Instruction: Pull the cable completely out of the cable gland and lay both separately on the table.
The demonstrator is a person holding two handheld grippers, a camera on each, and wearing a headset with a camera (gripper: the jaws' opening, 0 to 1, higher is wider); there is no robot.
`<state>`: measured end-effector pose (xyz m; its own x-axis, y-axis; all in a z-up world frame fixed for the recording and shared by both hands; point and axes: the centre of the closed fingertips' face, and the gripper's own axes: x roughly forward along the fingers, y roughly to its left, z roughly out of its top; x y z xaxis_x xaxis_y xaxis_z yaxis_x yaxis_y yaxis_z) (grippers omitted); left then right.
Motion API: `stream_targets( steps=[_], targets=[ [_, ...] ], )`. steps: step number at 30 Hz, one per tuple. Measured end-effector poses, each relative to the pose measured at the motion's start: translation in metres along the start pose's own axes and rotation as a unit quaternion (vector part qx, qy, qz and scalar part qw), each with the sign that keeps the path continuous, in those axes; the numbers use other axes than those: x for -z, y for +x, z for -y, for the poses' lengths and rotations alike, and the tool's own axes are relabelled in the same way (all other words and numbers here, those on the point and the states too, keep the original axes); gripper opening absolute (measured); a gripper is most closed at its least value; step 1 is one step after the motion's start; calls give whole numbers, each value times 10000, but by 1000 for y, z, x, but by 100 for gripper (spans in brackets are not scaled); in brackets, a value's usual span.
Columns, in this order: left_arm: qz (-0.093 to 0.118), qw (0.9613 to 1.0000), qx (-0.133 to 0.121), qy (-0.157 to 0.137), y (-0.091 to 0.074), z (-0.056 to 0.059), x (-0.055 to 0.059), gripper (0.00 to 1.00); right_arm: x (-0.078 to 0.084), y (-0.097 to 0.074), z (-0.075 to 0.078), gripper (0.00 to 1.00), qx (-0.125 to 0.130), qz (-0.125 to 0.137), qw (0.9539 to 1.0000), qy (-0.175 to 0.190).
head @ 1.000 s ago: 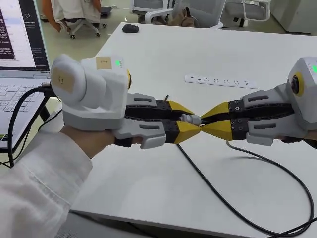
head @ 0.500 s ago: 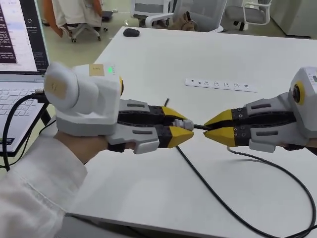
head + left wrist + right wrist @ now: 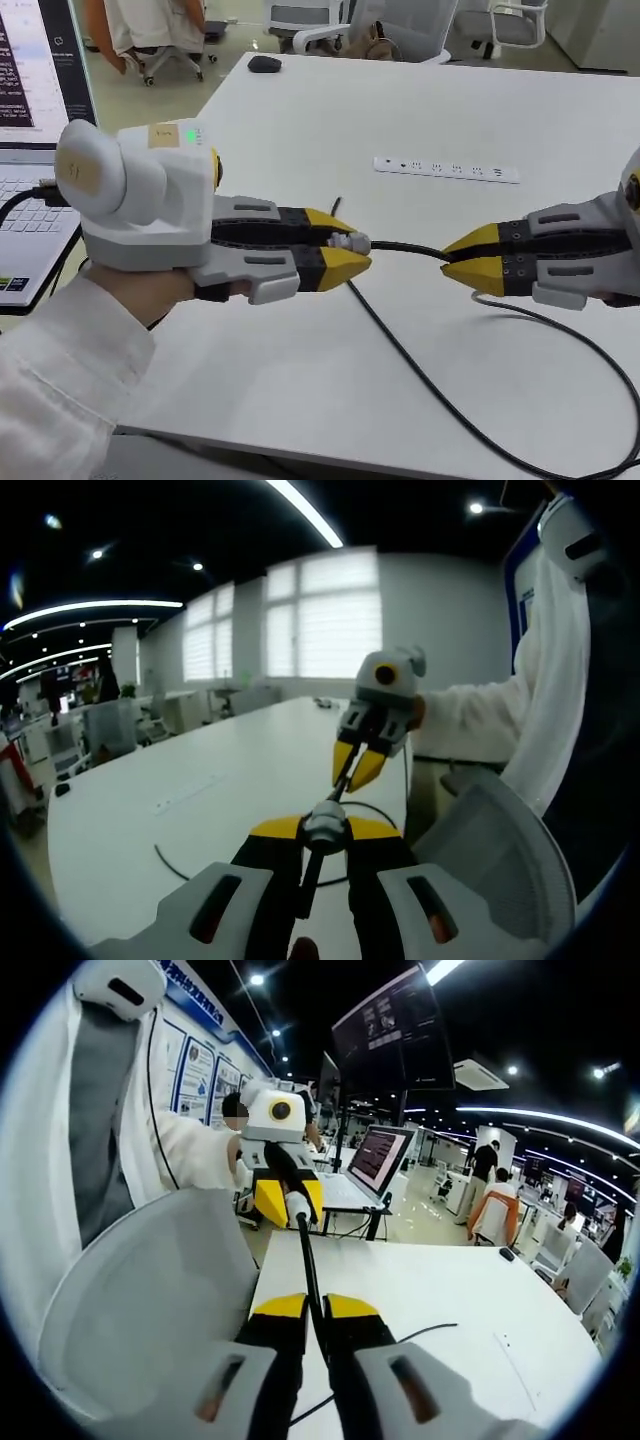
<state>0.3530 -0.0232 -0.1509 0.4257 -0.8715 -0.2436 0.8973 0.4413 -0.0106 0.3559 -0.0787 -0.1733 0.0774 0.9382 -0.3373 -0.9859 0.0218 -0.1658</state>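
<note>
1. A white sleeve [image 3: 60,390] and a hand [image 3: 140,290] at the lower left of the head view carry the left gripper [image 3: 357,247], which is held above the white table [image 3: 300,130] and points to the right.
2. The jaws of the left gripper are closed onto the cable gland [image 3: 346,240]. The pale gland sits at the yellow tips, and its end projects just past them.
3. The black cable [image 3: 405,247] leaves the gland and spans the open gap to the right gripper [image 3: 447,258]. This span hangs clear of the table, with a slight bend.
4. In the left gripper view, a black length also runs back from the gland between the jaws. The cable is therefore threaded through the gland.
5. The right gripper faces the left gripper, tip toward tip, with a gap between them. Its yellow jaws are pressed together on the cable, which lies along the slit between them in the right gripper view.
6. Below both grippers, more black cable lies on the table. One run slants toward the lower right corner, and one curves off from under the right gripper.
7. Beyond the grippers, a white power strip [image 3: 446,169] lies flat on the table.
8. A laptop [image 3: 30,120] stands open at the left edge.
9. A dark mouse [image 3: 264,63] rests near the far edge of the table.
10. Office chairs [image 3: 300,20] stand on the floor beyond the table.
</note>
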Motion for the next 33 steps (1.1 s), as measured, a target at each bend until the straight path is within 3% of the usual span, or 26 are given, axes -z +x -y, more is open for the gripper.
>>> stream_targets(
  steps=[4, 9, 16, 25, 33],
  targets=[
    [74, 10000, -2, -3, 1, 1, -3, 17, 1, 0, 2, 5, 48, 3, 10000, 21],
    [255, 9993, 96, -274, 2, 6, -12, 17, 4, 3, 2, 5, 61, -51, 10000, 35],
    [319, 9992, 137, -208, 3, 11, -14, 16, 7, 7, 1, 6, 31, -46, 10000, 75],
    [307, 9991, 187, -210, 8, 14, -12, 16, -13, 26, -6, 15, -166, 192, 9997, -47],
    [294, 9992, 109, -251, 4, 11, -7, 17, -19, 38, -9, 7, -301, 229, 9992, -136]
  ],
)
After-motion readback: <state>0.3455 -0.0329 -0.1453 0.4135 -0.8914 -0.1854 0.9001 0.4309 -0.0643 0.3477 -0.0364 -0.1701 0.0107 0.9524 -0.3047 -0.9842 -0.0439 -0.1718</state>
